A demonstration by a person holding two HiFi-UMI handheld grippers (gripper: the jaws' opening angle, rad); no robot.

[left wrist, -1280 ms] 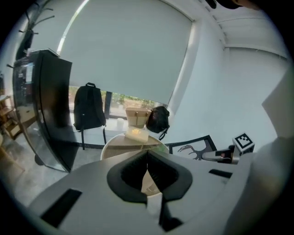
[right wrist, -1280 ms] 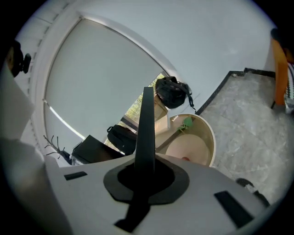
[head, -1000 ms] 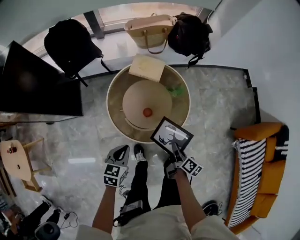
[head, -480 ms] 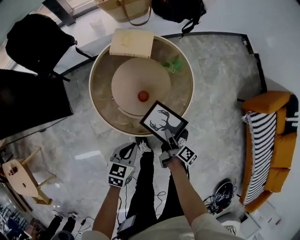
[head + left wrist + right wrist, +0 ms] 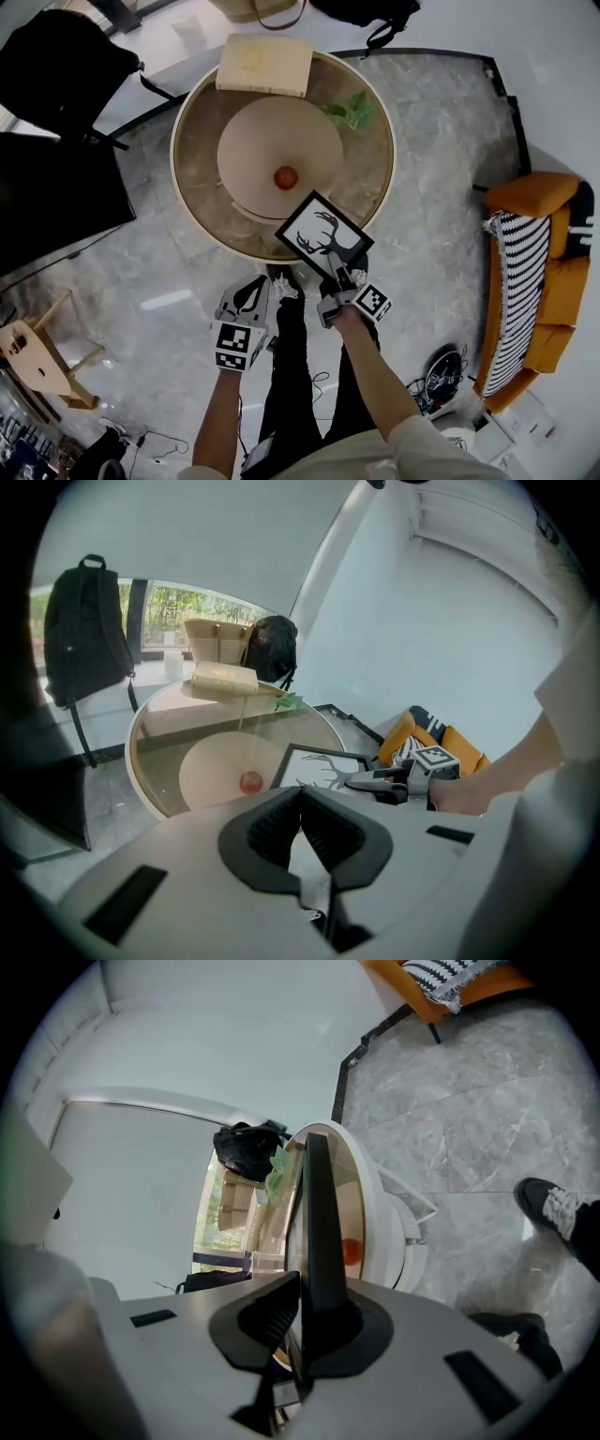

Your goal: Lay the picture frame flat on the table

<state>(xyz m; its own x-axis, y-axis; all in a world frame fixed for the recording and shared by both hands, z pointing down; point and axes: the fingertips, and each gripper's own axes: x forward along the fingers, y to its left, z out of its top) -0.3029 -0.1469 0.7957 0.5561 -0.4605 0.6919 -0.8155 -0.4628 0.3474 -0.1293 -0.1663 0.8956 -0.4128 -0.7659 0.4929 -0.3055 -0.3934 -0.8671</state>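
Two tongs show in the head view. The right gripper (image 5: 336,277) is clamped on the near corner of the black picture frame with a deer drawing (image 5: 322,236) and hides that corner. The frame is over the near edge of the round glass table (image 5: 186,192), but whether it touches the glass is hard to tell. In the left gripper view, the left gripper (image 5: 300,795) is pressed together and holds nothing. The right gripper view sees the frame edge-on, so its drawing is hidden. The grey marble floor (image 5: 441,169) lies all around, and the orange sofa (image 5: 539,281) is cut off at the right.
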